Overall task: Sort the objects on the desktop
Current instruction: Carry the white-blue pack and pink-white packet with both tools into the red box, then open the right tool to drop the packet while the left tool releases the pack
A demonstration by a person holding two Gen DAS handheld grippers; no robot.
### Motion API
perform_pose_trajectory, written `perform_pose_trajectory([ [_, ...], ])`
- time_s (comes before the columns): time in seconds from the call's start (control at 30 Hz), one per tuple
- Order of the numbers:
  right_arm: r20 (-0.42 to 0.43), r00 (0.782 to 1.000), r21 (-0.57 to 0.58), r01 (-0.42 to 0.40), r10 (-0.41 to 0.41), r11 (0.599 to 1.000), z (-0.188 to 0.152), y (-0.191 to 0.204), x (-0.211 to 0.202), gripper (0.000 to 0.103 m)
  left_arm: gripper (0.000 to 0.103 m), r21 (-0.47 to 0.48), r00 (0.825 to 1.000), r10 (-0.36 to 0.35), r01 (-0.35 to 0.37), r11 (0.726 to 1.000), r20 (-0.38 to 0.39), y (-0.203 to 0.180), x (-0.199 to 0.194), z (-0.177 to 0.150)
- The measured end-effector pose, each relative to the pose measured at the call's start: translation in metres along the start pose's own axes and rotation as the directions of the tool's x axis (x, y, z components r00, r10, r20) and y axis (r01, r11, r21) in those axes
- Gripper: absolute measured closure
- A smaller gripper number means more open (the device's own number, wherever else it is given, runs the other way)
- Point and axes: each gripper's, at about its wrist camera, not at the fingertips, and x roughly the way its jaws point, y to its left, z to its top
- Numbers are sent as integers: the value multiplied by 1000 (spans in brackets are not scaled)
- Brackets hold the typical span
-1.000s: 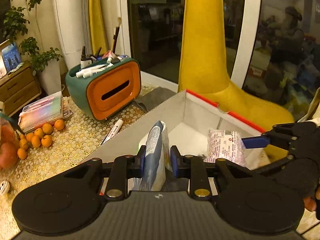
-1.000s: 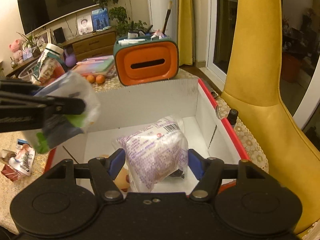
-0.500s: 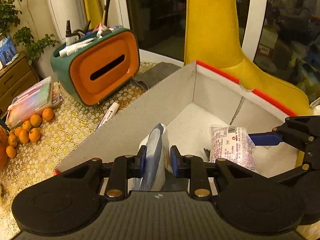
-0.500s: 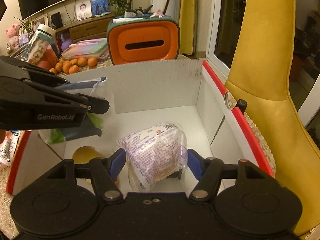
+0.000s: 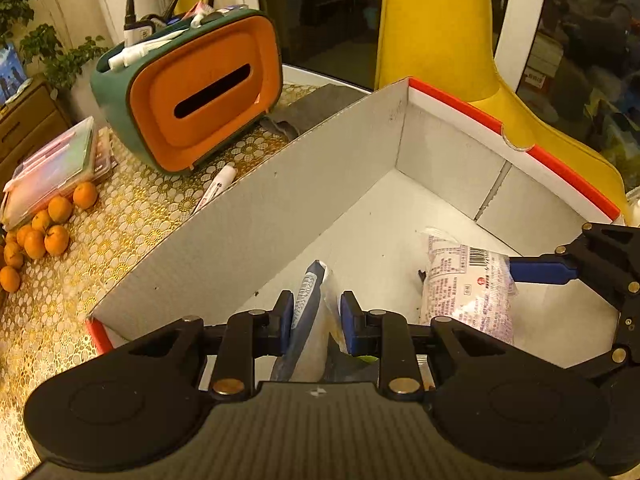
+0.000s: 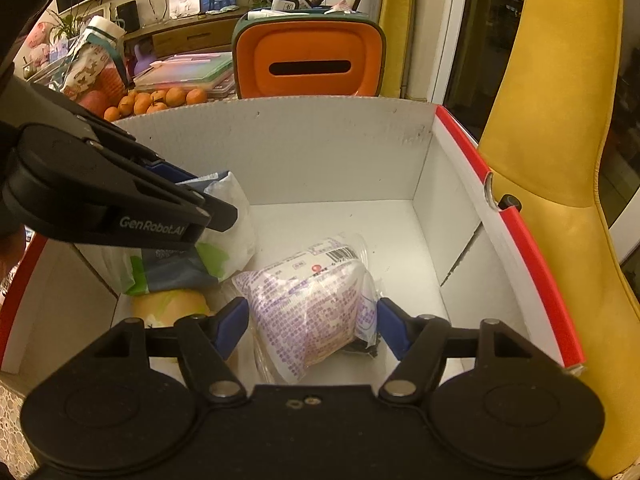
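Note:
A white cardboard box [image 5: 280, 216] with a red rim stands open on the table. My left gripper [image 5: 314, 304] is shut on a blue, white and green snack bag [image 5: 308, 320], held low inside the box. In the right wrist view that bag [image 6: 232, 208] hangs over a yellowish item [image 6: 168, 308] on the box [image 6: 320, 152] floor. My right gripper [image 6: 310, 316] straddles a purple-printed packet [image 6: 308, 308] that lies on the floor. Its jaws are opening and the pads look just off the wrapper. From the left wrist view, the packet [image 5: 468, 292] lies to the right.
A green and orange organiser [image 5: 200, 92] with pens stands behind the box, a white marker [image 5: 218, 184] lying by it. Small oranges [image 5: 48, 232] and a clear plastic case [image 5: 48, 168] sit at the left. A yellow chair [image 6: 560, 120] stands close along the box's right side.
Both grippers have sunk deeper into the box with their loads. The purple packet now rests on the box floor, and the right jaws stand slightly wider around it.

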Motion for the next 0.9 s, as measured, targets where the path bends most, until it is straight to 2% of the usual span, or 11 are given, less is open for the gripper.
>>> perform_pose_trajectory([
  [0.2, -4, 1000, -16, -1, 1, 1000, -4, 3, -5, 27, 77, -10, 1000, 0, 0, 1000, 5, 3, -5, -4],
  [0.33, 15, 1000, -8, -4, 5, 1000, -1, 2, -10, 18, 74, -30, 1000, 5, -5, 1000, 10, 4, -10, -4],
  [0.4, 19, 1000, -4, -3, 3, 1000, 1, 1, -11, 18, 71, -41, 1000, 3, -2, 999, 23, 5, -13, -4],
  [0.43, 21, 1000, -2, -6, 6, 1000, 2, 1, -13, 18, 61, -46, 1000, -3, 4, 999, 30, 6, -15, -5],
  [0.47, 23, 1000, -1, -8, 8, 1000, 2, 1, -15, 18, 40, -51, 999, -8, 10, 999, 38, 6, -18, -5],
  [0.5, 26, 1000, 0, -8, 8, 1000, 1, 0, -16, 18, 32, -54, 999, -9, 12, 998, 53, 6, -22, -6],
  [0.53, 28, 1000, 2, -10, 10, 1000, 1, 0, -18, 18, 29, -54, 998, -7, 11, 998, 68, 6, -25, -6],
  [0.9, 68, 997, 13, -44, 43, 999, -2, 0, -37, 16, 29, -95, 991, -37, 50, 994, 130, 14, -62, -21],
])
